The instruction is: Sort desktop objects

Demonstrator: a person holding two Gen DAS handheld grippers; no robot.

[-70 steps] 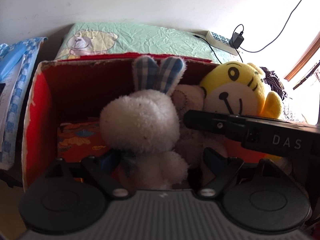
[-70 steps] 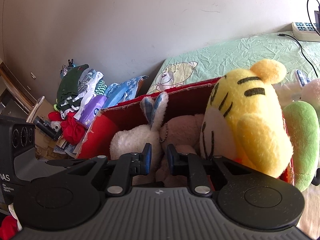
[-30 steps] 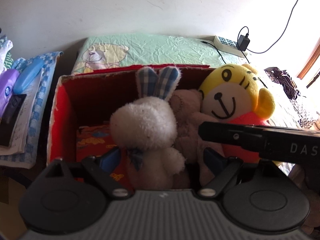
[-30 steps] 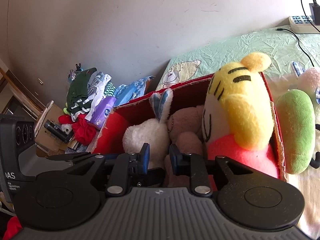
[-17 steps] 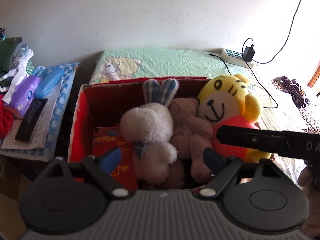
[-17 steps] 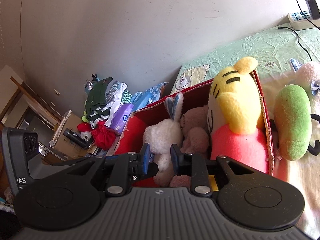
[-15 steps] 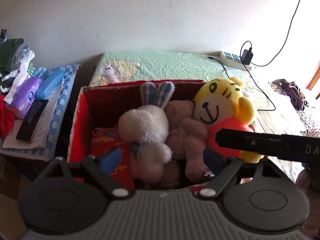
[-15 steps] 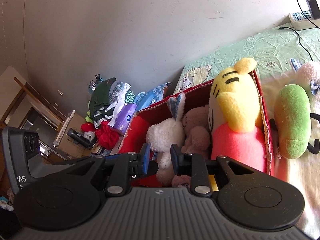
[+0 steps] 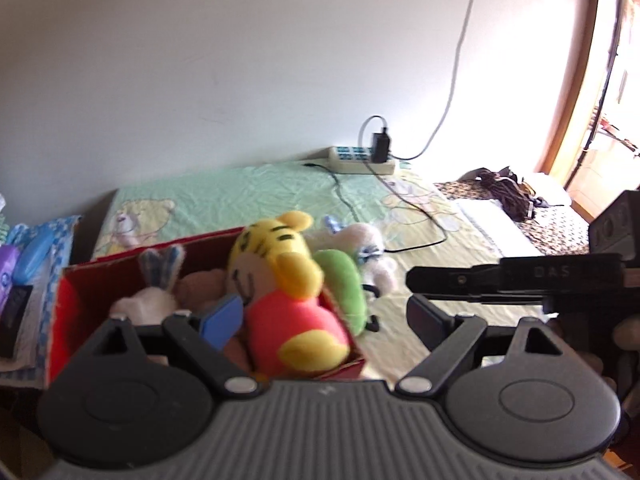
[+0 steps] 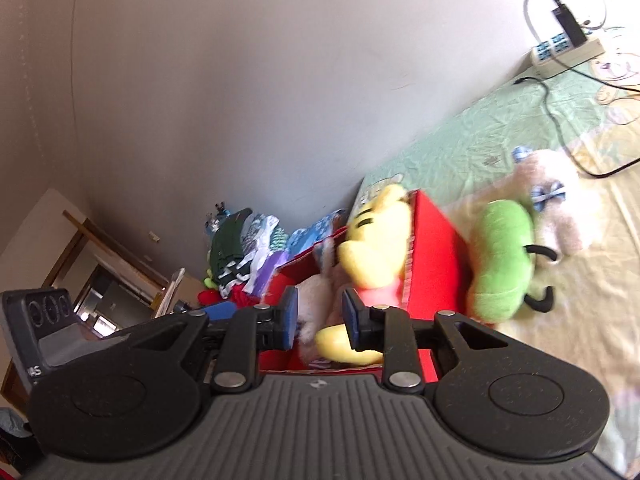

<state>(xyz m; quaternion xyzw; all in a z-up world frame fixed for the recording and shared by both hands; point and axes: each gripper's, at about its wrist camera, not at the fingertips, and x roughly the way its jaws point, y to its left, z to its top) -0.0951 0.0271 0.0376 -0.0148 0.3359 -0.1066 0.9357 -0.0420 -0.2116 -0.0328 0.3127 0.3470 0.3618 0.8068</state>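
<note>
A red cardboard box [image 9: 66,292] on the bed holds a white rabbit plush [image 9: 150,300], a brown bear plush [image 9: 200,284] and a yellow tiger plush [image 9: 280,280]. A green plush [image 9: 344,284] and a cream plush [image 9: 368,240] lie on the sheet to the right of the box. My left gripper [image 9: 324,320] is open and empty, raised above the box's near right corner. My right gripper [image 10: 318,318] is nearly closed and empty, above the box [image 10: 436,240]; the tiger [image 10: 376,236], green plush [image 10: 504,256] and cream plush [image 10: 556,196] show beyond it.
A power strip [image 9: 360,158] with a charger and cables lies at the wall. Clothes and bottles [image 10: 240,248] are piled left of the bed. A dark bundle [image 9: 504,196] lies at the right.
Both grippers have pulled back and risen away from the box and swung right. The plushes in the box stay put. The left jaws stay open, the right jaws stay nearly closed.
</note>
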